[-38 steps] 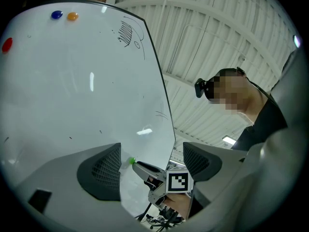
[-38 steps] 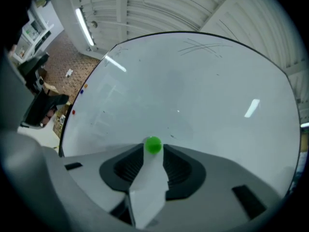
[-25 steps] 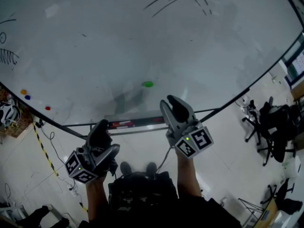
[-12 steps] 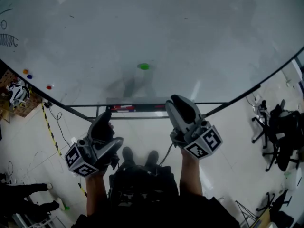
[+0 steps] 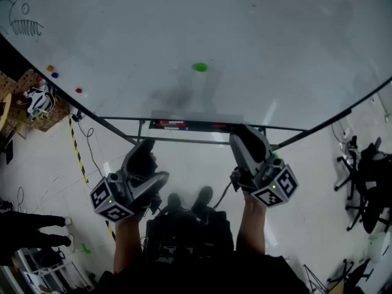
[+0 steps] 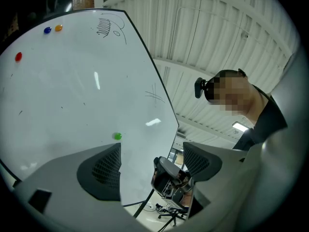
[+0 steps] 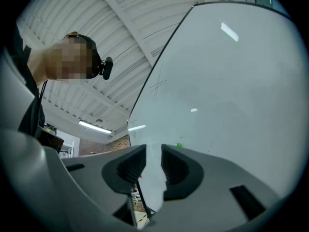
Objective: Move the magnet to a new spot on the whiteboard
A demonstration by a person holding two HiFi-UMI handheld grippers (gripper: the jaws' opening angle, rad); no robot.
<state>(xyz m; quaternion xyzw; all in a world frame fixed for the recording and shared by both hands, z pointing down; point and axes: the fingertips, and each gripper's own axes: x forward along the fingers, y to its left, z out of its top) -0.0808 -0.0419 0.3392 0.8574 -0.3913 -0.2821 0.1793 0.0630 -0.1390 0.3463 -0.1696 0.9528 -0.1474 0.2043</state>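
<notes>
A small green magnet (image 5: pixel 200 67) sticks to the whiteboard (image 5: pixel 257 35), apart from both grippers; it also shows as the green magnet (image 6: pixel 117 136) and the green magnet (image 7: pixel 178 145). My left gripper (image 5: pixel 142 155) hangs below the board's lower edge, jaws wide open and empty (image 6: pixel 152 166). My right gripper (image 5: pixel 250 141) is held below the board to the right. Its jaws (image 7: pixel 153 166) stand a narrow gap apart with nothing between them.
Orange (image 5: pixel 50 68), blue (image 5: pixel 55 75) and red (image 5: pixel 78 90) magnets sit near the board's left edge, beside a fish doodle (image 5: pixel 24 18). A marker tray (image 5: pixel 184 125) runs under the board. Office chairs (image 5: pixel 364 176) stand at right; someone's dark sleeve (image 5: pixel 30 228) reaches in at lower left.
The view has swung, so the green magnet sits higher in frame. Both grippers have dropped lower and farther from the board. The magnet keeps its place on the board.
</notes>
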